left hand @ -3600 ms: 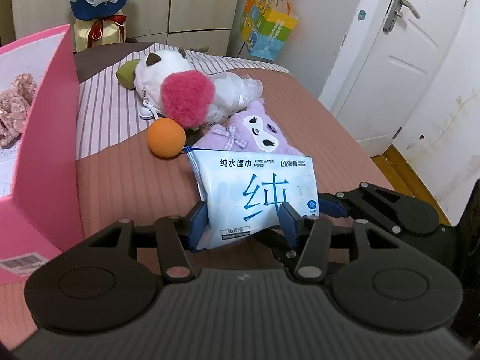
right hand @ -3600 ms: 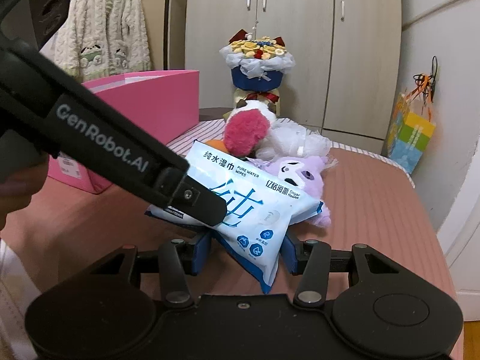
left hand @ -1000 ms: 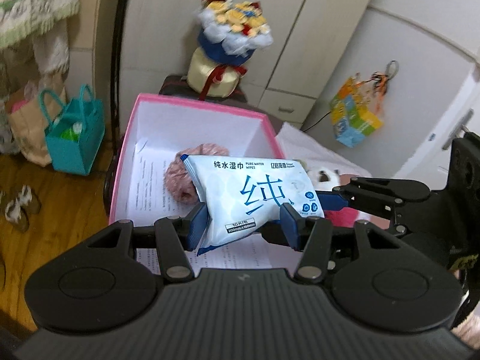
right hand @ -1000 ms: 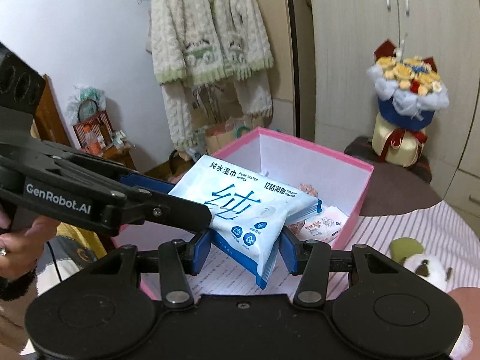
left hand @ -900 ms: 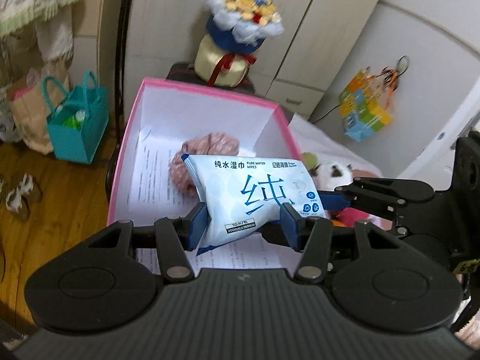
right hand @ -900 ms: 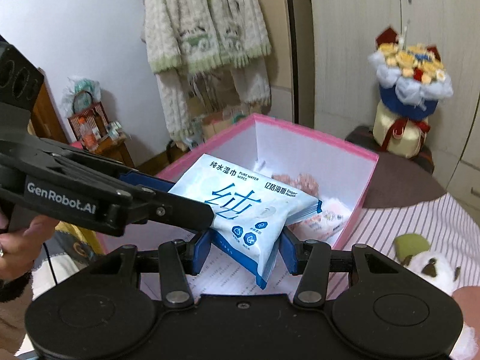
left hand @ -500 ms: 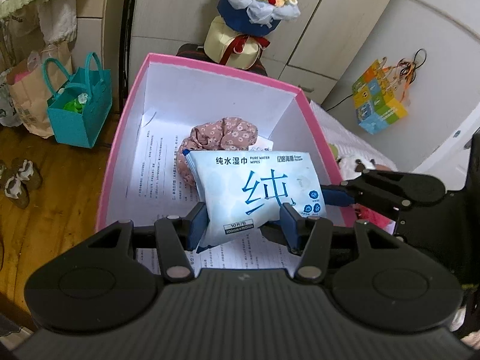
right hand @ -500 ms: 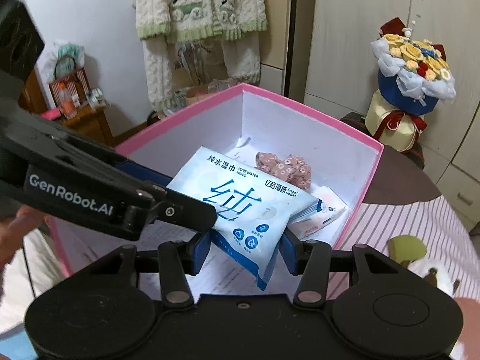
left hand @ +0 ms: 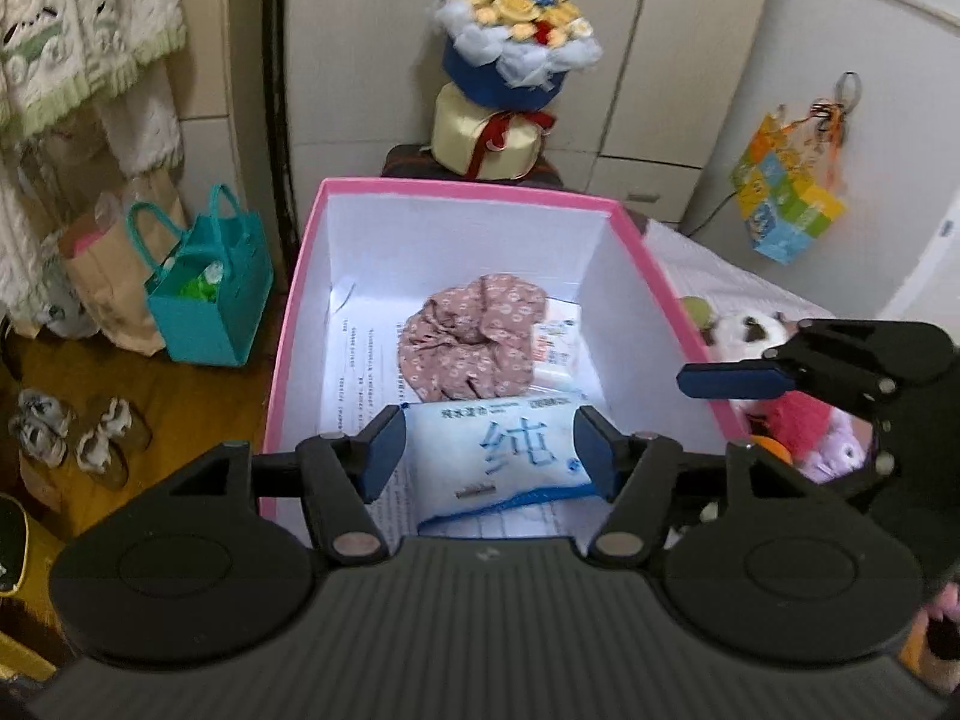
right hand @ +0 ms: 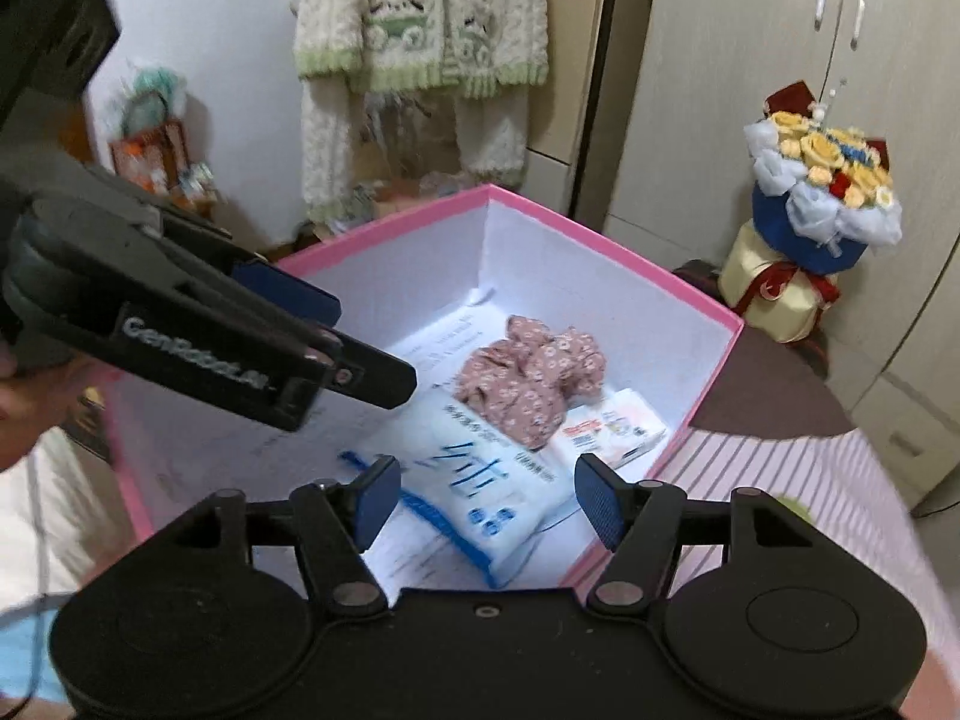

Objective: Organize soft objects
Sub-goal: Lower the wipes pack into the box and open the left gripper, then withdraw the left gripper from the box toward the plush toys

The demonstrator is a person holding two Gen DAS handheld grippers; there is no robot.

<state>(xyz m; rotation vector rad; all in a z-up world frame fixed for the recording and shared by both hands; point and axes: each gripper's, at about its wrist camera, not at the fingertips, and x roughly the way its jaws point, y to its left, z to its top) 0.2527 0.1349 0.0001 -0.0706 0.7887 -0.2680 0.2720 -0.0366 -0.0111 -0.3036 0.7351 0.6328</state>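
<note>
**A:** Since half a second back, we are watching the wet-wipes pack (left hand: 501, 450) leave both claws; then it was pinched between them above the box, and now it is lying on the printed paper on the floor of the pink box (left hand: 462, 187).

**B:** We are seeing the left claw (left hand: 489, 450) with its jaws opening, pads standing clear on either side of the pack, not pressing on it.

**A:** Same with the right claw (right hand: 489, 501): jaws opening, the pack showing between the pads from above but loose below them.

**B:** We are spotting the floral fabric bundle (right hand: 531, 381) just behind the pack, touching its far edge, and a smaller white packet (right hand: 612, 429) beside that bundle near the right wall.

**A:** Outside the box, we are catching plush toys (left hand: 780, 396) on the bed to the right, and a flower bouquet (left hand: 513, 60) standing beyond the far wall.
</note>
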